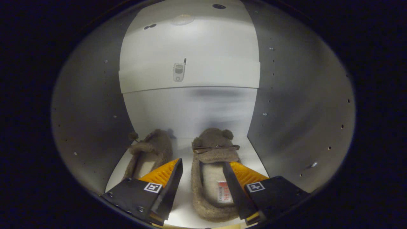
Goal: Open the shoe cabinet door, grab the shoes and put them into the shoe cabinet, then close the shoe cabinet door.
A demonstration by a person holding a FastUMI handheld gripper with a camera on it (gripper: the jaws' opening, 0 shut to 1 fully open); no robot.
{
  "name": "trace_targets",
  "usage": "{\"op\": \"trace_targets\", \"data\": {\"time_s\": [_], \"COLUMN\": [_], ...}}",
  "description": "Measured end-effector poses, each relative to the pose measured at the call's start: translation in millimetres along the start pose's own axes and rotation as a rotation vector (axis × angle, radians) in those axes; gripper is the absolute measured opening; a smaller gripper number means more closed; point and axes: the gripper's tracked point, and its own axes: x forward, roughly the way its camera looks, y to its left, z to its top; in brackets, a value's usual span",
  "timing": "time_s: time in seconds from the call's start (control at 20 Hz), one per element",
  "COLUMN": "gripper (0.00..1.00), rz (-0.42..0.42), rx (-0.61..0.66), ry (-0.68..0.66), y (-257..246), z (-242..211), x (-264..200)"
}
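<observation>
looking into the white, box-shaped shoe cabinet (190, 108) from its open front, with pale back panel, grey side walls dotted with small peg holes, and a white floor shelf. resting on that shelf, side by side with toes toward the cabinet's back panel: two brown, fuzzy fabric slippers, each with a small bow and pom-poms at the toe. right brown fuzzy slipper (211, 168) lying near the middle of the cabinet floor, heel toward the opening, pale insole showing with a small red-and-white tag on it. left brown fuzzy slipper (149, 156) lying close to the cabinet's left wall, a strip of bare white shelf between the pair. hand-held two-finger gripper (202, 173) reaching in at the cabinet's front edge, fingers spread wide apart and pressing on nothing. left finger (165, 178) overlapping the heel part of the left slipper, contact not clear. right finger (237, 181) crossing the right-hand rim of the right slipper, contact likewise not clear. between the fingers: the inner side and insole of the right slipper plus bare shelf. higher up on the cabinet's back, a white horizontal panel bearing a small metal fitting (179, 71).
</observation>
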Motion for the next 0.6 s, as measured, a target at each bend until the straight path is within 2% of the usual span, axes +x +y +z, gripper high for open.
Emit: {"op": "trace_targets", "data": {"time_s": [0.3,0.6], "gripper": [0.86,0.94], "rz": [-0.013,-0.035], "rx": [0.007,0.025], "ry": [-0.059,-0.161], "y": [-1.0,-7.7], "z": [16.1,33.5], "x": [-28.7,-91.6]}}
